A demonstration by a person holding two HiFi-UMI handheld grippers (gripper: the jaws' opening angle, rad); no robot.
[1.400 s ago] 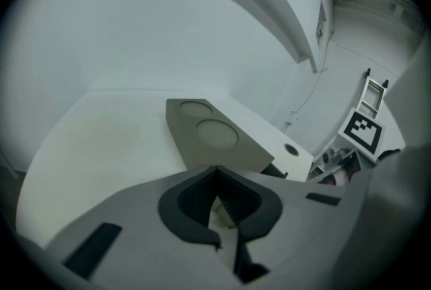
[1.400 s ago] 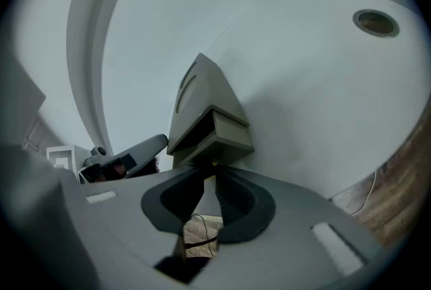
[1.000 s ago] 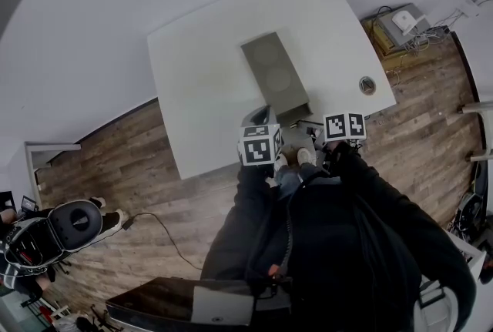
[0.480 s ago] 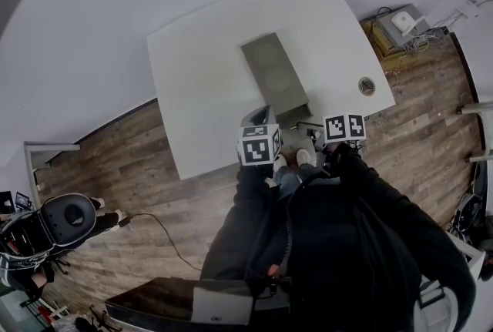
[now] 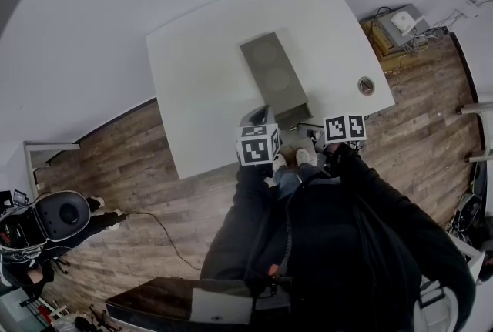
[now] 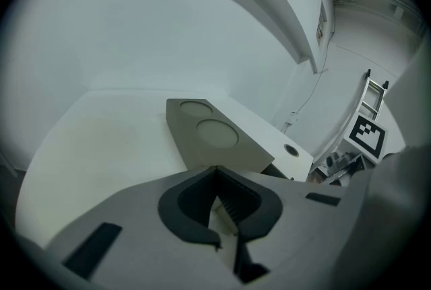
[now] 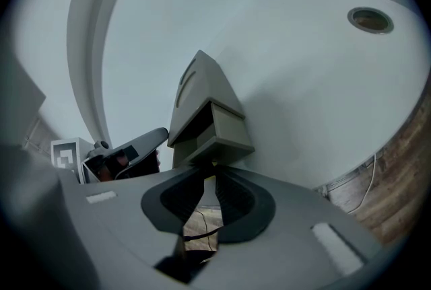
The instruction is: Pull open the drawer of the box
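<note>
A long grey box (image 5: 273,76) with two round marks on top lies on the white table (image 5: 200,92). At its near end the drawer (image 7: 225,130) stands partly pulled out, with a dark gap above it. My right gripper (image 7: 207,181) is shut, its tips pinched on the lower front edge of the drawer. In the head view the right gripper (image 5: 312,130) sits just right of the drawer (image 5: 299,122). My left gripper (image 6: 217,177) is shut on nothing, its tips at the near end of the box (image 6: 215,140); contact cannot be told. It (image 5: 263,113) lies by the box's near left corner.
A round cable hole (image 5: 367,85) is in the table's right corner. Electronics and cables (image 5: 400,22) lie on the wooden floor at the back right. A seated person with a chair (image 5: 54,219) is far left. A dark desk (image 5: 192,303) stands behind me.
The chair and person at the far left slid further left. Both grippers, the box and the drawer have barely moved.
</note>
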